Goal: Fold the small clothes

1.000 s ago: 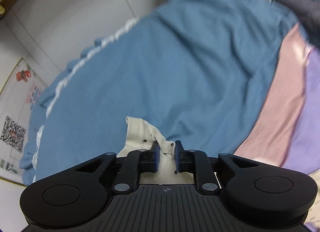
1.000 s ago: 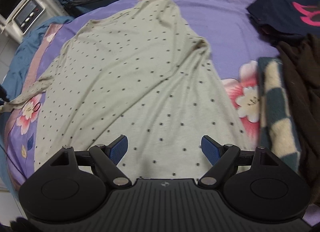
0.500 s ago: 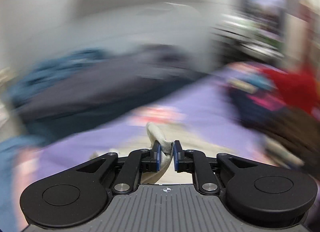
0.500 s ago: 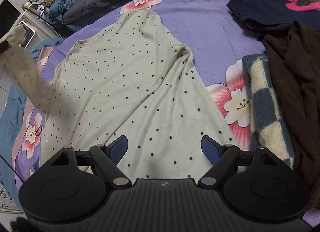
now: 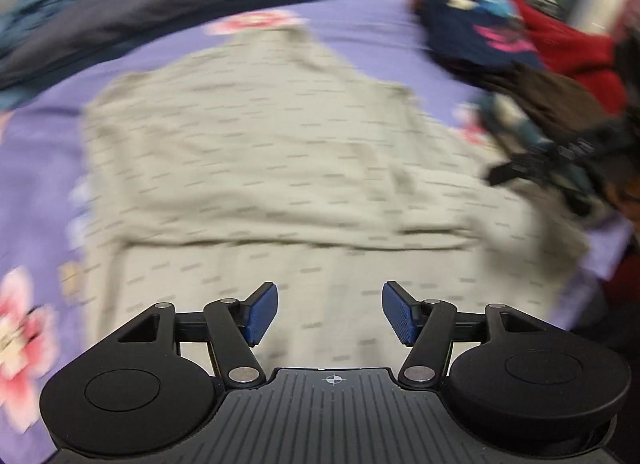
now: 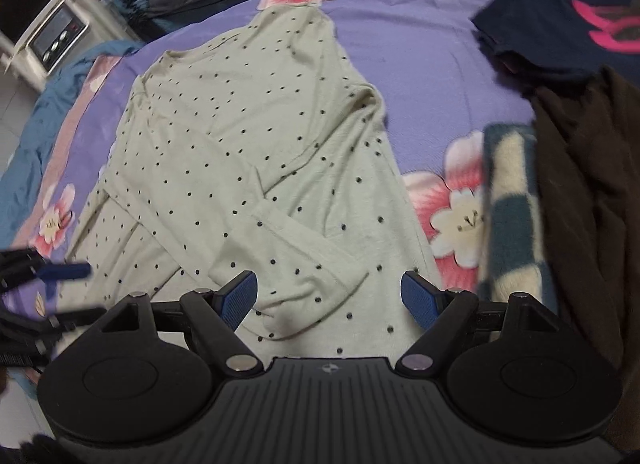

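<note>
Fabric: pale knit top with dark dots (image 6: 256, 152), lying flat on the purple floral bedsheet (image 6: 420, 36), filling the centre of the right wrist view.
Long axis: runs from the upper centre of the frame, near a pink flower, down to the lower centre at the fingers.
Sleeve (image 6: 280, 240): folded across the body, lying as a diagonal band from left of centre to lower centre right.
Right gripper (image 6: 328, 298): fingers spread wide, holding nothing; the sleeve end and lower hem lie between and just ahead of them.
Left gripper (image 5: 330, 314): fingers spread wide, empty; it also appears at the lower left edge of the right wrist view, beside the top's left side.
Nearer hand: judged the right for the unfolded side at centre right.
Neighbours: checked blue-and-cream cloth (image 6: 512, 200) and brown garment (image 6: 584, 192) at right, close to the hem.
Blur: left wrist view is smeared; detail unreliable.
</note>
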`<state>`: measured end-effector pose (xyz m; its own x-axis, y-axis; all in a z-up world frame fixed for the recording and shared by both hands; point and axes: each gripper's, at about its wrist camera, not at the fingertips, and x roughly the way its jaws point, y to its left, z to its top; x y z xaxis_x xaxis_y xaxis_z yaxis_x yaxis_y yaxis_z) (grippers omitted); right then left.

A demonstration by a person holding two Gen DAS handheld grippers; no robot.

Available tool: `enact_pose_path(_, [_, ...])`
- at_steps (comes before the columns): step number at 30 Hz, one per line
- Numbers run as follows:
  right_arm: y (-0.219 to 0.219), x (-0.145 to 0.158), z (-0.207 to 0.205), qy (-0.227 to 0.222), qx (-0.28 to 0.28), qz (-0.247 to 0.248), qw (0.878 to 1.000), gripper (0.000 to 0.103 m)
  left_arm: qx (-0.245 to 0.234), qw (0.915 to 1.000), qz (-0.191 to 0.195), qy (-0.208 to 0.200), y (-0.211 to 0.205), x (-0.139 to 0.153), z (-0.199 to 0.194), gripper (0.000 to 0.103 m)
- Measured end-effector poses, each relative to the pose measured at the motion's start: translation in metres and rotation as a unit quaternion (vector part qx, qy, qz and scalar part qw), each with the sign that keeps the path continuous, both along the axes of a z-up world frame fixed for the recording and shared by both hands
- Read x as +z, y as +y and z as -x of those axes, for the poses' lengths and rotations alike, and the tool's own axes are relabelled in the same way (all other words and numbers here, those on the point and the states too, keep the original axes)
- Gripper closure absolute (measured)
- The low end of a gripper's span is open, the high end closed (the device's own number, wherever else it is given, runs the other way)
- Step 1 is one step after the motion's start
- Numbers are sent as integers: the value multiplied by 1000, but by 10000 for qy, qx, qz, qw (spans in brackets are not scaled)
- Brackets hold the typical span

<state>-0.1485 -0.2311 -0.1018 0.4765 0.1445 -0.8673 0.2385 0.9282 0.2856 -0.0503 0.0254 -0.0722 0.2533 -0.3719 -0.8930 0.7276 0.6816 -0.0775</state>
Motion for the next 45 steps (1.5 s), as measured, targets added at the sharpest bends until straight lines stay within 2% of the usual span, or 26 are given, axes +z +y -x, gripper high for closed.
enact_pose_path(4, [2, -9, -14, 15, 468, 229, 9986, 30, 808, 9961, -289, -229, 29, 3, -17, 0])
enact_pose_path(8, [-10, -26, -27, 120, 392, -167, 9990, 49, 1044, 9912, -640, -503, 53, 10, -21, 0])
enact_pose_path(11, [-5, -24, -40, -105, 677, -237, 9974, 49, 1191, 9896, -672, -456, 61, 11, -16, 0])
enact_pose_path(15, [14, -30, -68, -41, 1285, -85, 9917, 49, 1298, 9896, -544, -308, 58, 8, -12, 0])
enact_pose_path(19, [34, -40, -86, 83, 1792, -1, 9838, 51, 1136, 9906, -673, -369, 44, 3, -9, 0])
enact_pose_path(21, [43, -39, -88, 175, 1986, 239, 9796, 73, 1099, 9909, -689, -369, 41, 2, -9, 0])
enact_pose_path(22, [43, -35, -87, 188, 2015, 256, 9790, 92, 1095, 9909, -692, -365, 40, 2, -10, 0])
enact_pose_path(25, [24, -17, -75, -4, 1581, -83, 9874, 95, 1176, 9903, -637, -374, 43, 5, -16, 0])
enact_pose_path(28, [-11, -3, -55, 68, 627, -559, 9964, 95, 1329, 9884, -638, -360, 50, 4, -24, 0])
enact_pose_path(31, [-48, -4, -29, 228, -285, -1155, 9926, 95, 1460, 9859, -721, -376, 56, 1, -33, 0])
enact_pose_path(34, [-64, -9, -7, 368, -634, -1073, 9915, 96, 1557, 9842, -757, -357, 57, -2, -41, 0])
enact_pose_path(36, [-78, -17, 7, 495, -1289, -1370, 9809, 92, 1576, 9841, -732, -361, 56, -1, -46, 0])
enact_pose_path(38, [-94, -23, 24, 155, -1939, -1973, 9609, 88, 1574, 9843, -687, -406, 54, 1, -49, 0])
enact_pose_path(39, [-99, -24, 30, 57, -2210, -2027, 9540, 88, 1574, 9843, -687, -418, 52, 1, -50, 0])
enact_pose_path(40, [-100, -23, 33, 69, -2339, -1910, 9533, 82, 1567, 9843, -698, -420, 51, 1, -51, 0])
enact_pose_path(41, [-97, -21, 33, 105, -2275, -1764, 9576, 78, 1558, 9843, -715, -418, 49, 0, -51, 0])
enact_pose_path(45, [-69, -10, 35, 115, -1214, -1488, 9813, 71, 1439, 9858, -765, -416, 44, -1, -48, 0])
